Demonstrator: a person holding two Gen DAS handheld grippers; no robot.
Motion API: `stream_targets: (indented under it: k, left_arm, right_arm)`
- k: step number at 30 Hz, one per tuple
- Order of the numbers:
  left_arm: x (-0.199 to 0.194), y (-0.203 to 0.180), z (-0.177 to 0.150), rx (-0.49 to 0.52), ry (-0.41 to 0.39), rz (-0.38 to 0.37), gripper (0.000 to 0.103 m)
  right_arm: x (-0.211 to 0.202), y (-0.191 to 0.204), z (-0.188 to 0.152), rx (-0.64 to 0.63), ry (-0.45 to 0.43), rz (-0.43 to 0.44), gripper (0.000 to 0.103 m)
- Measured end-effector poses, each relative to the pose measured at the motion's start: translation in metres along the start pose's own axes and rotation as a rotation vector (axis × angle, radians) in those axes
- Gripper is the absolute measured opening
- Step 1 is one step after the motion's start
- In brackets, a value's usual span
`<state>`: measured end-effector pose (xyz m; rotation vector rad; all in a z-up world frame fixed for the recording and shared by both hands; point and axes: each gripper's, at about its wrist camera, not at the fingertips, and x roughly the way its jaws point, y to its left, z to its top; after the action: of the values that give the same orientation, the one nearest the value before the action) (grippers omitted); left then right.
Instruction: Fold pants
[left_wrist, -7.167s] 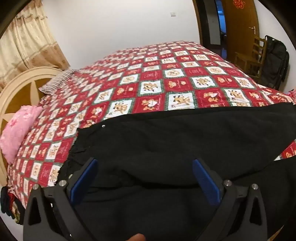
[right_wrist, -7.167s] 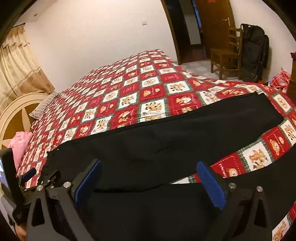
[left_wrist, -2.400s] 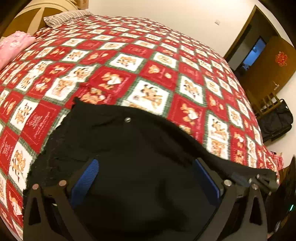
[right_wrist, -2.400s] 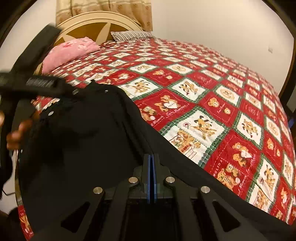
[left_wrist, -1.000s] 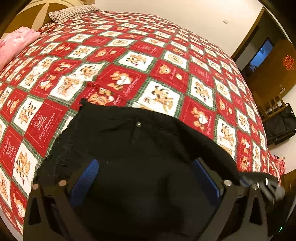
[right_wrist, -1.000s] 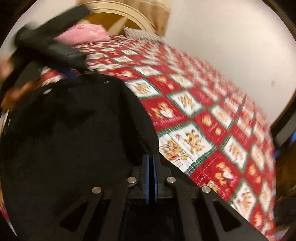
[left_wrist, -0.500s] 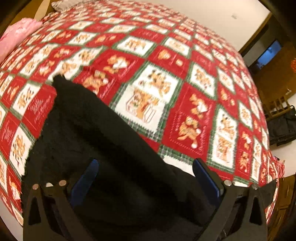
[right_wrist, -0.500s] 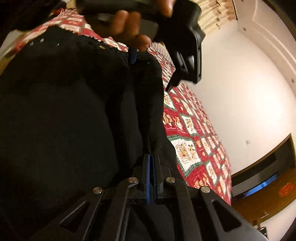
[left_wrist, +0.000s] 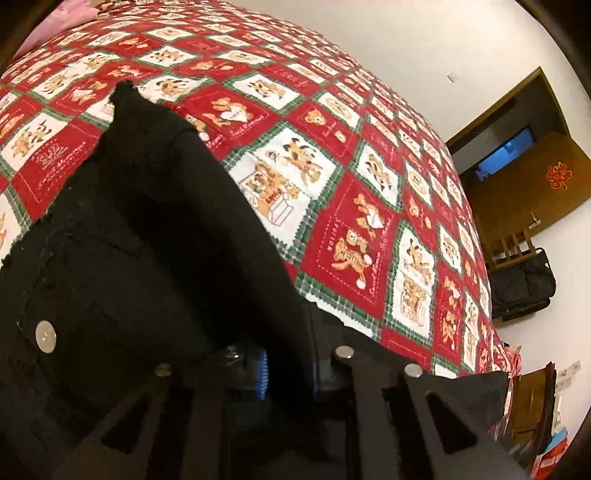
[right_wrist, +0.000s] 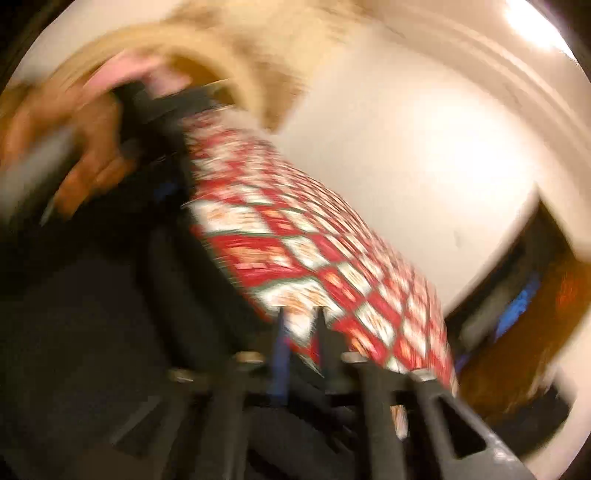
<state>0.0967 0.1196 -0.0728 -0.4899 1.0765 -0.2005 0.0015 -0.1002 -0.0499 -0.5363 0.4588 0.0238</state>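
Black pants (left_wrist: 147, 240) lie bunched on the near-left part of the red patchwork quilt (left_wrist: 332, 166), a metal button (left_wrist: 45, 331) showing at the left. My left gripper (left_wrist: 288, 369) is shut on a ridge of the black cloth, which passes up between its blue pads (left_wrist: 260, 373). The right wrist view is blurred. There my right gripper (right_wrist: 300, 339) has its jaws opening, and only the quilt (right_wrist: 314, 266) shows in the narrow gap between them. The pants (right_wrist: 92, 314) lie dark to its left. A hand (right_wrist: 85, 147) on the other gripper's black handle is at the upper left.
A wooden door (left_wrist: 554, 177) with a red ornament, a wooden chair (left_wrist: 513, 247) and a black bag (left_wrist: 524, 288) stand beyond the bed's right side. A pink pillow (left_wrist: 74, 7) lies at the bed's head. The pale headboard (right_wrist: 207, 48) shows blurred.
My left jaws went from wide apart to closed on a fold of the pants. My right jaws, clamped on the black cloth before, have parted and let it go, and that view has swung away.
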Motion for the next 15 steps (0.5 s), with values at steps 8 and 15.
stream_targets:
  k: [8, 15]
  left_arm:
    - [-0.016, -0.003, -0.001, 0.000, -0.086, -0.085, 0.014]
    - [-0.019, 0.001, -0.002, -0.006, -0.104, -0.096, 0.014]
  right_arm:
    - [0.000, -0.241, -0.121, 1.056, 0.372, -0.029, 0.089]
    - [0.001, -0.335, -0.219, 1.359, 0.687, -0.211, 0.073]
